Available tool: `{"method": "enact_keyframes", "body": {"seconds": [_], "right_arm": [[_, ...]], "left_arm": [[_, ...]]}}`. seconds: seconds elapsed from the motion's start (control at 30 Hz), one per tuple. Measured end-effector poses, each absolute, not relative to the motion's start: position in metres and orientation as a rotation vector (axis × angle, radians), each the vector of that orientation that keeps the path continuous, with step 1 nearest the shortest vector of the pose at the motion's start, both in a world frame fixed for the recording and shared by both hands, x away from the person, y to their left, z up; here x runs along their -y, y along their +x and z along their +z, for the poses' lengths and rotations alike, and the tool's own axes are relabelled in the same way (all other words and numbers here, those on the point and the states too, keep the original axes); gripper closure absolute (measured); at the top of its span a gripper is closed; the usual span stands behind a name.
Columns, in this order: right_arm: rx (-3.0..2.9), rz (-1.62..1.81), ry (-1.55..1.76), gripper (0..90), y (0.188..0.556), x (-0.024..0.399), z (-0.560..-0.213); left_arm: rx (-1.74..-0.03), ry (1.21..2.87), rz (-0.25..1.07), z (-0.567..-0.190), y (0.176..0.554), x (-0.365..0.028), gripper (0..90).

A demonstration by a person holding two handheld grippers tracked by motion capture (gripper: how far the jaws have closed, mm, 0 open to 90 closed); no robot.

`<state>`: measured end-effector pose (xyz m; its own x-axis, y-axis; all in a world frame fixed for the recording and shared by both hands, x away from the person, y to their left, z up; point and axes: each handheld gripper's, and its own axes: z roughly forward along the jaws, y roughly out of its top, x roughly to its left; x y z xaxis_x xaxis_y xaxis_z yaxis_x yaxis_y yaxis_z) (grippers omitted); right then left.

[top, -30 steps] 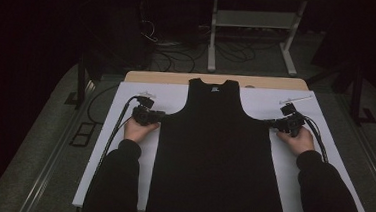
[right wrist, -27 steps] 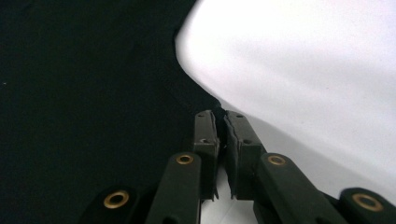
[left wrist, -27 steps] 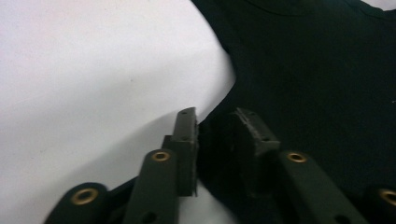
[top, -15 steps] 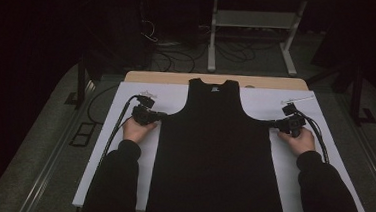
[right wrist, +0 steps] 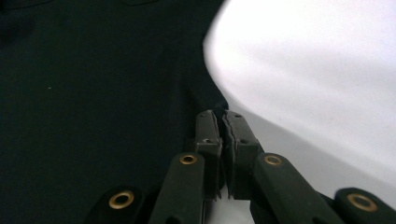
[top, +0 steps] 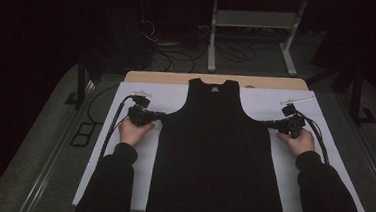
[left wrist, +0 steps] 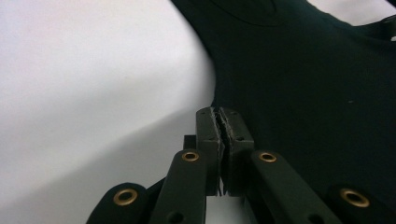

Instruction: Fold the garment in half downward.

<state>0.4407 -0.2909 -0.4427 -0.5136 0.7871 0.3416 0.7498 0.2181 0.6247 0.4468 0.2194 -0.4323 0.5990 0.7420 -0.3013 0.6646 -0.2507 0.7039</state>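
A black tank top [top: 218, 153] lies flat, neck away from me, on a white sheet [top: 141, 95]. My left gripper [top: 164, 115] lies level at the top's left underarm corner, held in a hand. In the left gripper view its jaws [left wrist: 223, 112] are pressed together on the edge of the black cloth [left wrist: 303, 84]. My right gripper [top: 267, 124] mirrors it at the right underarm corner. There its jaws [right wrist: 220, 114] pinch the hem of the cloth [right wrist: 93, 93] where it meets the white sheet [right wrist: 317, 56].
The sheet covers a wooden table whose far edge [top: 178, 78] shows behind the neckline. Black cables [top: 112, 126] trail from both grippers along the sheet's sides. Behind the table stand a white frame [top: 252, 20], floor cables and dark posts [top: 81, 78].
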Motion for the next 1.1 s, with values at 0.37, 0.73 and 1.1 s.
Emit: {"method": "enact_keyframes", "body": {"seconds": [0.37,0.73,1.1], "right_arm": [[-2.354,1.319,1.502,84.4,0.426,0.296,-0.427],[-2.327,1.377,1.49,84.6,0.404,0.301,-0.419],[-2.269,1.469,1.51,84.5,0.388,0.307,-0.414]], "left_arm": [[-1.069,1.913,0.107,-0.419,0.434,-0.219,86.1],[-1.099,1.818,0.05,-0.411,0.418,-0.233,86.1],[-1.095,1.817,0.025,-0.41,0.402,-0.235,85.9]]}}
